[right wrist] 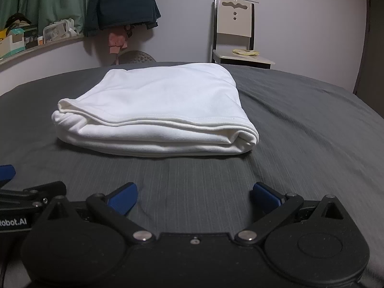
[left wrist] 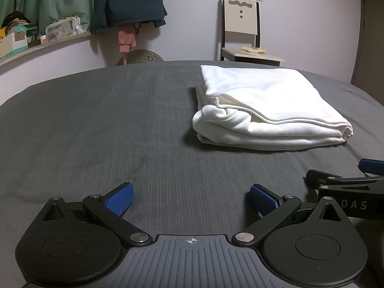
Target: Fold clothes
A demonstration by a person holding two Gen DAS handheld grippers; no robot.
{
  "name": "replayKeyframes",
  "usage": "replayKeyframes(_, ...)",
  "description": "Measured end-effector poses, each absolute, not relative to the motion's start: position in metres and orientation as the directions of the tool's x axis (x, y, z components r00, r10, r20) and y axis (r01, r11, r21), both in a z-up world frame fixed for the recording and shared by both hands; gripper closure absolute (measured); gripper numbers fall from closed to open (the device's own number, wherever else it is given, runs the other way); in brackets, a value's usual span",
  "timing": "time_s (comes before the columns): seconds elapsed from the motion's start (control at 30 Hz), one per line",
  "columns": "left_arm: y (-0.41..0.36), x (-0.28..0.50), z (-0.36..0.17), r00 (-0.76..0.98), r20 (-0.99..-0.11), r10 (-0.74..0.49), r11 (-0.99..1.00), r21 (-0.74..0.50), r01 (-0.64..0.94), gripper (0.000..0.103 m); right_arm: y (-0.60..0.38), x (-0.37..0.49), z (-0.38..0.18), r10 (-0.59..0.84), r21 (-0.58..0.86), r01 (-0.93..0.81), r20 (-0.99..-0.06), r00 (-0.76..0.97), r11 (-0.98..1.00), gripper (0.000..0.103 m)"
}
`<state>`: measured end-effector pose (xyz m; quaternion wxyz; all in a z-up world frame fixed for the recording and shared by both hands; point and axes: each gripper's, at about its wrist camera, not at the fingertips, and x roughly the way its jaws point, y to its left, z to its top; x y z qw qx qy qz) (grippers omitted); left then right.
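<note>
The left tool tilts down over the grey bed, its blue pads spread wide with nothing between them. Just beside it, the right tool slants the same way, equally agape and empty. Ahead lies the white garment, folded into a thick, layered rectangle.

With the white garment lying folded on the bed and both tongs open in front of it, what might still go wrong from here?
1. The white garment's left end bulges with loose, uneven layers, so lifting or nudging the stack could spill it open.
2. The left tongs and right tongs sit close side by side, so reaching in together may make them knock.
3. The dark sheet is wrinkled; dragging the stack could bunch it.
</note>
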<state>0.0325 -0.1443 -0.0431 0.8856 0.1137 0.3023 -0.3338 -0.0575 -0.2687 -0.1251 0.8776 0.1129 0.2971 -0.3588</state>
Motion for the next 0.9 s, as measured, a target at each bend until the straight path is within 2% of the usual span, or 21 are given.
replayKeyframes(0.9,-0.1424,0.032,-0.0448,0.594,-0.61,-0.524,0.749,0.001,0.662,0.0,-0.265,-0.0593,-0.1259,-0.566,-0.014,0.699,-0.597,0.569,0.715,0.0)
